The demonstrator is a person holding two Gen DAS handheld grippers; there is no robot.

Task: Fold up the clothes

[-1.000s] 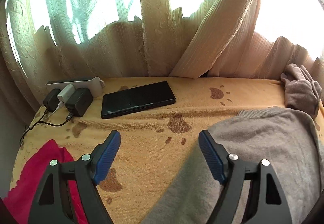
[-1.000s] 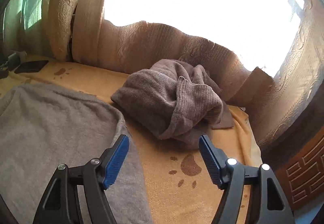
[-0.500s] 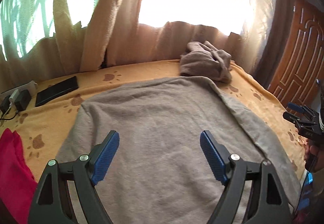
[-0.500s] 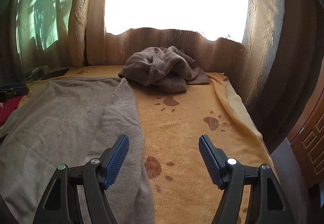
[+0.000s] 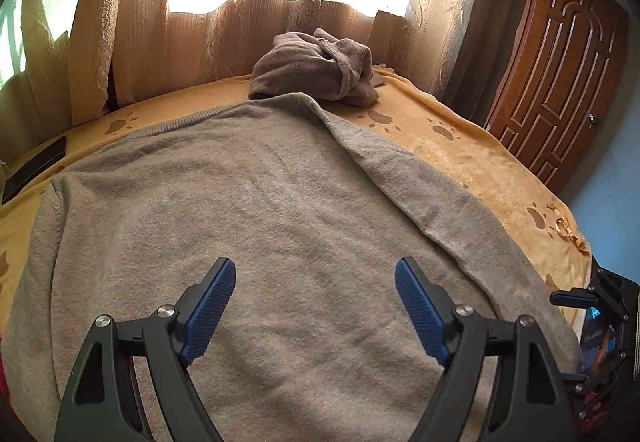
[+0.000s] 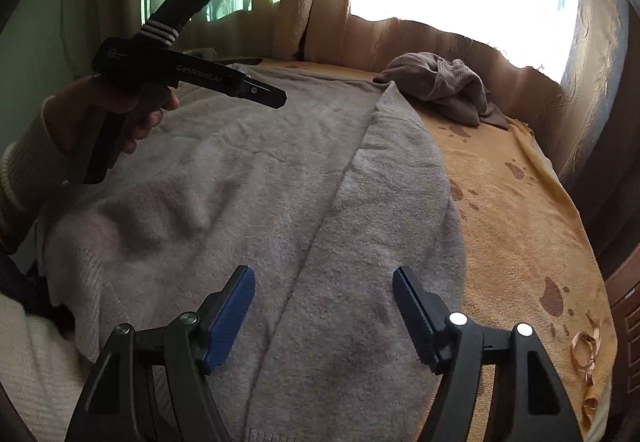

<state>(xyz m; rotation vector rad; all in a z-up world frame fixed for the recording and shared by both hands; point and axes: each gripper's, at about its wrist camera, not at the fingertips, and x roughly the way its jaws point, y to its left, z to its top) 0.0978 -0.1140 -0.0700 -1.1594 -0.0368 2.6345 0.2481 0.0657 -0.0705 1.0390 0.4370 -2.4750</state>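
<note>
A grey knit sweater (image 5: 248, 210) lies spread flat on the orange bed cover, one sleeve (image 5: 432, 198) folded along its right side. My left gripper (image 5: 316, 306) hovers open above the sweater's body, nothing between its blue pads. In the right wrist view the same sweater (image 6: 248, 170) fills the middle, its sleeve (image 6: 380, 226) running toward me. My right gripper (image 6: 324, 306) stands open over that sleeve. A hand holds the left gripper (image 6: 280, 98) above the sweater's far left part. A crumpled brown garment (image 5: 320, 74) sits at the back by the curtain.
The orange paw-print blanket (image 5: 480, 162) covers the bed, bare on the right side. A black phone (image 5: 36, 170) lies at the far left. Curtains (image 5: 120, 22) hang behind the bed and a wooden door (image 5: 560, 62) stands to the right. A ribbon scrap (image 6: 584, 354) lies near the right edge.
Both views have pulled back and swung toward the bed's middle. The left view went from the phone and charger to over the sweater. The right view now looks down on the sleeve.
</note>
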